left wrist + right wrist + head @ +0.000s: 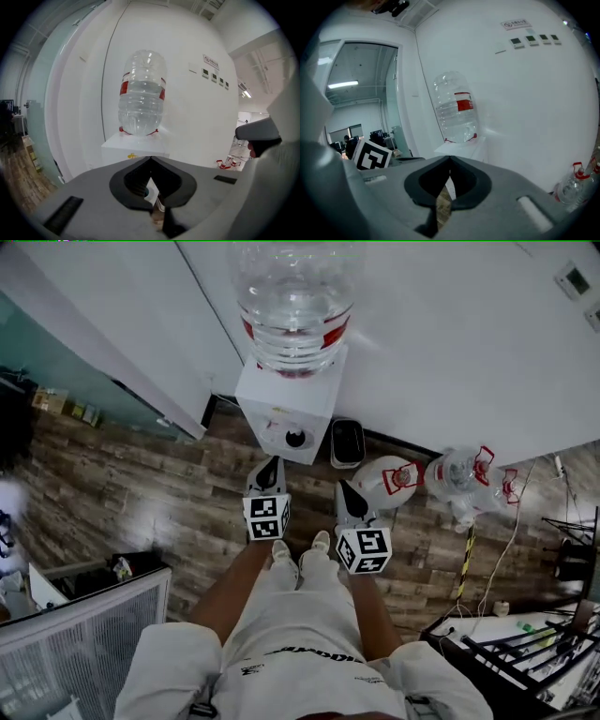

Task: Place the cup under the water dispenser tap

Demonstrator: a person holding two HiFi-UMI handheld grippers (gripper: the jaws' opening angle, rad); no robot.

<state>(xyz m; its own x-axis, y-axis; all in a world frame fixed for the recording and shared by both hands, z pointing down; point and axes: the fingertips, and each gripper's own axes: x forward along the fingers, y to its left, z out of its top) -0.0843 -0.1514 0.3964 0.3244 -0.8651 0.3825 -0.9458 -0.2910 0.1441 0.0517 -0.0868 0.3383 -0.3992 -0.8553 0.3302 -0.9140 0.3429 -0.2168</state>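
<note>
Left tongs point(150, 159) closed; bottle point(295, 296) top cropped

You face a bottle point(295, 296) of clear, glossy, ribbed plastic; beneath it, the dispenser point(281, 395) casing is smooth white plastic with a slight sheen; at its 4 o'clock in the head view lie spare bottles point(457, 472) of the same clear plastic; the floor point(141, 502) shows wood-grain planks, semi-gloss; the wall point(450, 343) is smooth, matt white; your left gripper point(150, 159) and right gripper point(450, 158) have matt grey plastic shells; your shorts point(300, 615) are pale cloth.
</note>
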